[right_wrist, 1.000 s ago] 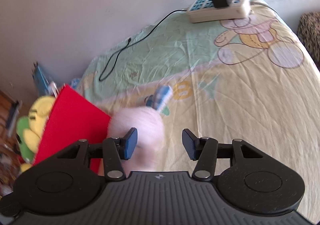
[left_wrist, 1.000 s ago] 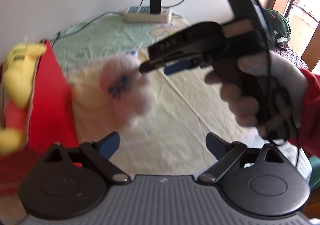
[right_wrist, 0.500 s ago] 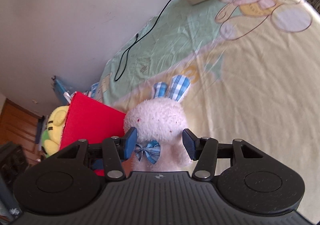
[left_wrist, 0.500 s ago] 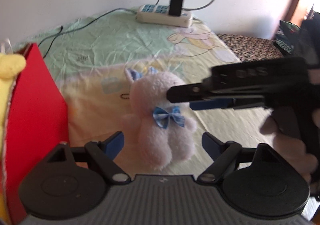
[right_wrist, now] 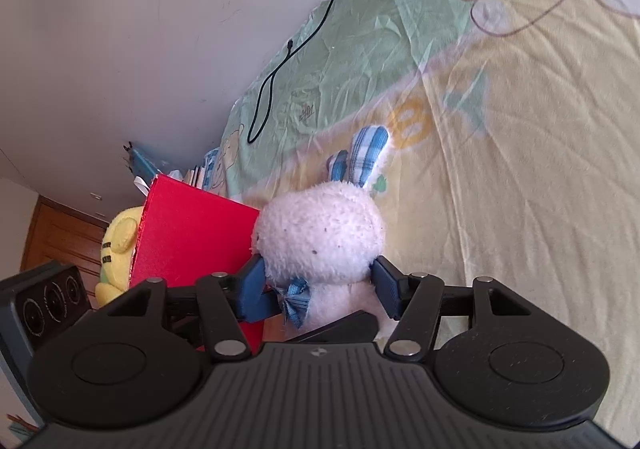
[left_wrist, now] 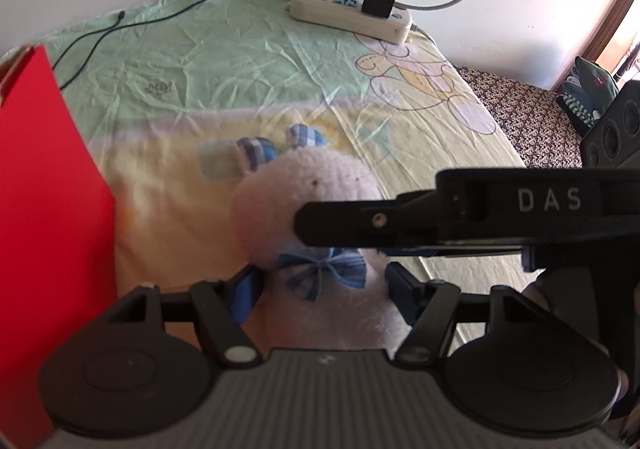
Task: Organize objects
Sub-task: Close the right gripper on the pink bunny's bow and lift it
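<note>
A pale pink plush bunny (left_wrist: 304, 185) with checked blue ears and a blue bow sits upright on the cartoon bedsheet (left_wrist: 240, 61). My left gripper (left_wrist: 324, 285) is shut on its body just below the bow. From the right, one of the right gripper's fingers (left_wrist: 360, 219) crosses the bunny's head. In the right wrist view the bunny (right_wrist: 320, 225) fills the gap of my right gripper (right_wrist: 318, 281). Those jaws are opening, with both pads still against the fur at the neck. A red box (right_wrist: 192, 233) stands directly left of the bunny.
The red box (left_wrist: 40, 209) walls off the left side, with a yellow plush toy (right_wrist: 120, 237) behind it. A power strip (left_wrist: 348, 9) with a black charger and a loose black cable (left_wrist: 120, 21) lie at the back by the wall. Right of the bed is a patterned seat (left_wrist: 532, 121).
The left gripper has come in close and its jaws have shut on the bunny's body. The right gripper has lowered the bunny onto the sheet, and its jaws stand slightly wider.
</note>
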A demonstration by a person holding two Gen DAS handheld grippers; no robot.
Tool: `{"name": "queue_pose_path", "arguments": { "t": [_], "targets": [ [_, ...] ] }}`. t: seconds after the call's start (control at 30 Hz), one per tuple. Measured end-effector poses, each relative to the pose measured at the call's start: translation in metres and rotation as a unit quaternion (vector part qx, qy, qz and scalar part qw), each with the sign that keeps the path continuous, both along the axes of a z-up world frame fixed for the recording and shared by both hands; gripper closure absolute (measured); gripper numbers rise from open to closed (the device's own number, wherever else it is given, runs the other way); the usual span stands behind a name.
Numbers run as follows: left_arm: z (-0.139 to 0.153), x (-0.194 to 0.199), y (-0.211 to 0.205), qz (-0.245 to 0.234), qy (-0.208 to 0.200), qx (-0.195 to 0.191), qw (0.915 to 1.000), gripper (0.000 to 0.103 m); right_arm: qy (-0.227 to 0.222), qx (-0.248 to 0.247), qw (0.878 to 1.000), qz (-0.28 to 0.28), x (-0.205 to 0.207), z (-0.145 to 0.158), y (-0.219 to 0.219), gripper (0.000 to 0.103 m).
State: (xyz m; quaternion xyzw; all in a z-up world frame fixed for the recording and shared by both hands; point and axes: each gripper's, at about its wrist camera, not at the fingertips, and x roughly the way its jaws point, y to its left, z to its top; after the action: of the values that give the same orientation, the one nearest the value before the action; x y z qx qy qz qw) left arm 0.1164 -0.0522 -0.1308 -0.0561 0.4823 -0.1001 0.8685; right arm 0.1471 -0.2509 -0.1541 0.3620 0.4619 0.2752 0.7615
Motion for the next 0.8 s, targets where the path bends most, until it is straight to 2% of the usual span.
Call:
{"name": "queue_pose_path", "arguments": {
  "t": [0.23,0.37,0.8],
  "targets": [
    [0.002,-0.001,0.000,-0.007,0.005,-0.005,1.0000,0.036,0.012,0.021,1.000,-0.008,-0.012,0.000,-0.008,0.048],
    [0.007,-0.008,-0.005,-0.017,0.009,-0.003,0.9998,0.036,0.010,0.016,1.000,-0.014,-0.026,0.007,-0.010,0.048],
    [0.026,-0.060,-0.031,-0.064,-0.003,0.012,0.9979,0.036,0.000,-0.006,0.999,-0.035,-0.090,0.031,-0.013,0.048]
  ]
}}
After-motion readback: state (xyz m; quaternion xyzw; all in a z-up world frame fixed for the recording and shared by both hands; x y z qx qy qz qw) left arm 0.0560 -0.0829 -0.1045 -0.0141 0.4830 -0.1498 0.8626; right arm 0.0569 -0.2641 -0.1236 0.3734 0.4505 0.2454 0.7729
